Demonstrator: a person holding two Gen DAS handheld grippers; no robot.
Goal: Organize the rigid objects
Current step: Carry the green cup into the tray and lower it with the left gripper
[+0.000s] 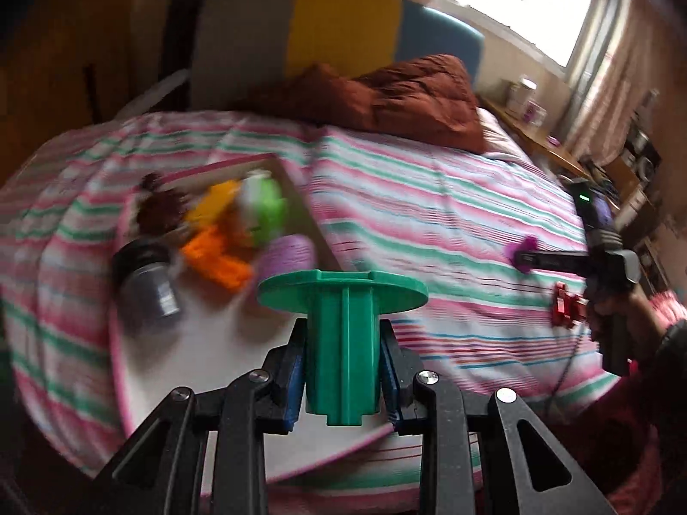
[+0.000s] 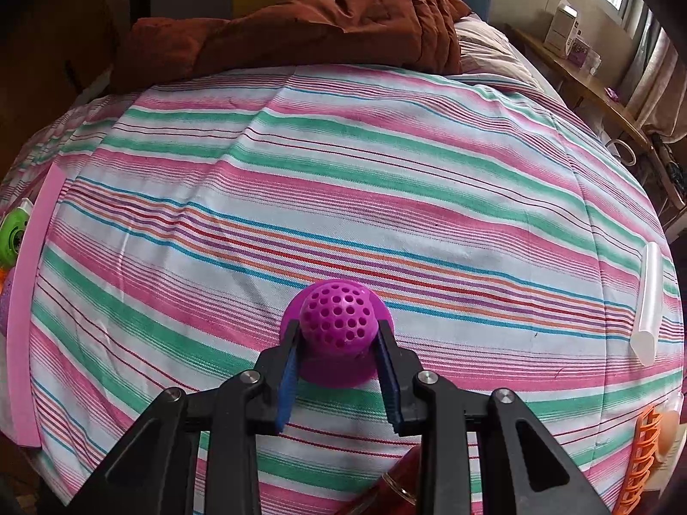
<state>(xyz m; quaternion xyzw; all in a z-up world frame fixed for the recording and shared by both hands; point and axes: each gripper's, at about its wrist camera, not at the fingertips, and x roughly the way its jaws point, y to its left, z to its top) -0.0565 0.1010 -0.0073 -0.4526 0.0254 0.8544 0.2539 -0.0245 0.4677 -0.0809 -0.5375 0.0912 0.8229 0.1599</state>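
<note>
Green plastic spool [image 1: 343, 334] clamped tight in the left gripper [image 1: 343, 369], blue pads [image 1: 292, 382] pressed flat against both sides of its ribbed stem, wide round flange pointing away from the camera. Held up in the air over the near corner of a white tray with a pink rim [image 1: 124, 390]. Whole left view is pretty smeared, so finer detail on the tray stuff is a guess at best.

Sitting in that tray: a small grey jar with a black lid [image 1: 148, 279] tipped on its side, an orange toy piece [image 1: 217, 257], something yellow [image 1: 217, 201] behind it, a lime green and white gadget [image 1: 264, 206], a lilac round thing [image 1: 287, 253] right by the spool's flange, and a dark brown fuzzy lump [image 1: 159, 210] at the far end. Can't tell what half of those really are.

Over on the right side, purple perforated ball on a flat round base [image 2: 337, 322], resting on the striped bedsheet [image 2: 343, 180] well away from the tray. Right gripper [image 2: 339, 369] clenched on the ball part, pads touching it left and right, base down on the fabric.

Also lying loose on the sheet: a clear white tube [image 2: 650, 300] off to the right, an orange ribbed thing [image 2: 642, 463] at the lower right edge, and a little red object [image 1: 566, 302] near the person's hand [image 1: 609, 313]. Rust brown quilt [image 2: 322, 17] bunched up at the head of the bed.
</note>
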